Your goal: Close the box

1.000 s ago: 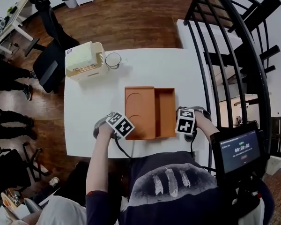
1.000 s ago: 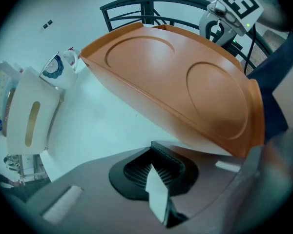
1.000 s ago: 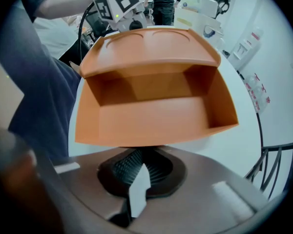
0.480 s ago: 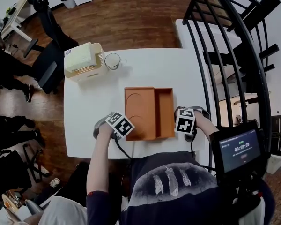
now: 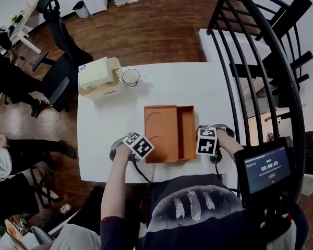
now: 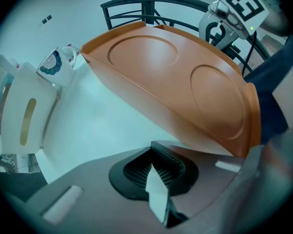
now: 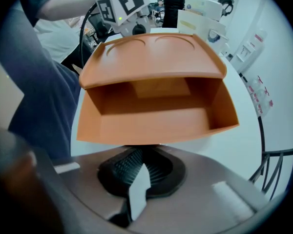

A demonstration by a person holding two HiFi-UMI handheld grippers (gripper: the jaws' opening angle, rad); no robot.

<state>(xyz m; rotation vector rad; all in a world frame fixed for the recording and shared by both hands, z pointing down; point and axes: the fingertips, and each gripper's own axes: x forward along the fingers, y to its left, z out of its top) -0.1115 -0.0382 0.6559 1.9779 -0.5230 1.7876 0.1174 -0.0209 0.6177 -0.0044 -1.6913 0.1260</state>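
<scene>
An orange box (image 5: 188, 133) stands on the white table (image 5: 104, 124) with its hinged lid (image 5: 160, 132) raised and leaning over the open compartment. In the left gripper view the lid's outer face (image 6: 185, 91), with two round recesses, fills the frame, and my left gripper (image 6: 156, 161) sits shut at its lower edge. Seen from the right gripper view, the empty inside of the box (image 7: 156, 116) lies under the overhanging lid (image 7: 151, 57). My right gripper (image 7: 141, 162) is shut against the box's near wall. From the head view, the left gripper (image 5: 129, 149) and right gripper (image 5: 211, 144) flank the box.
A cream container (image 5: 100, 76) and a glass mug (image 5: 130, 77) stand at the table's far left corner. A black stair railing (image 5: 250, 61) runs along the right side. A small screen (image 5: 266, 166) sits by my right arm. People and an office chair (image 5: 62, 61) are at the left.
The lid has tipped a little further over the open compartment. Both grippers stay shut at the box's sides. The head view has shifted slightly.
</scene>
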